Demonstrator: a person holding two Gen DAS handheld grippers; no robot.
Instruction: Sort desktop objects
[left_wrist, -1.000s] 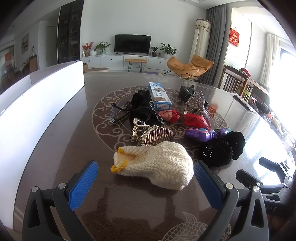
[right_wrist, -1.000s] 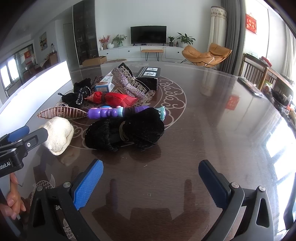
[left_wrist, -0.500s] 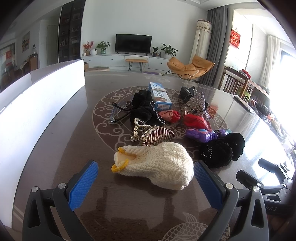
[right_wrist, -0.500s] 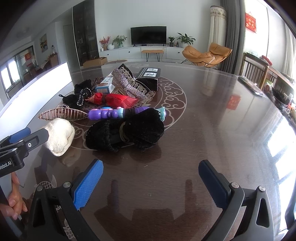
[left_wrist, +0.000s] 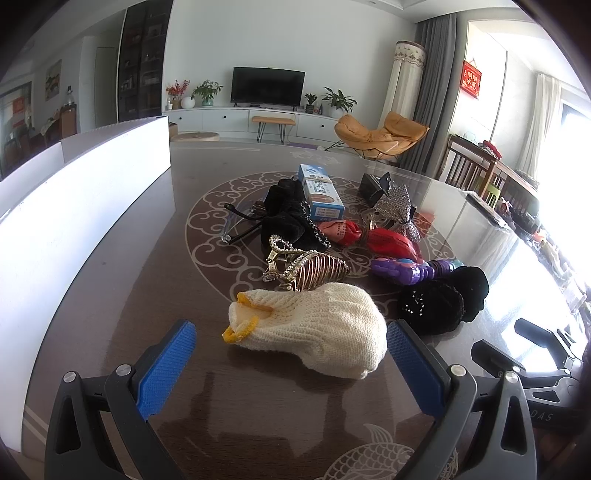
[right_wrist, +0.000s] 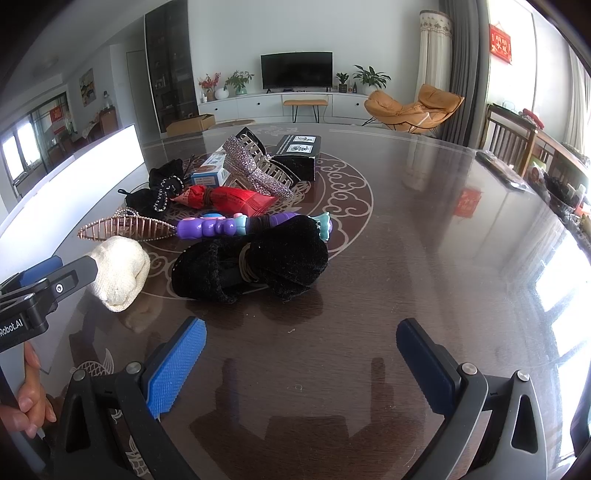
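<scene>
Left wrist view: a long white box (left_wrist: 74, 229) runs along the left edge of the table (left_wrist: 110, 295), and the left gripper (left_wrist: 291, 354) hangs low with its jaws spread wide and empty — the cream knit pouch (left_wrist: 314, 328) lies on the table just ahead, between the two blue pads (left_wrist: 166, 365). To take it well, I would judge the gripper should slide forward until the pads flank the pouch's fat middle, then close gently, since the knit looks soft and will squash. Just behind the pouch sits a gold hair claw (left_wrist: 310, 269), so the approach should stay low and short. Further right lie a purple toy (left_wrist: 402, 269) and a black velvet bow (left_wrist: 439, 299), close together. The right gripper (right_wrist: 301, 365) — also wide and empty — hovers over bare table, with open room stretching to the right.
</scene>
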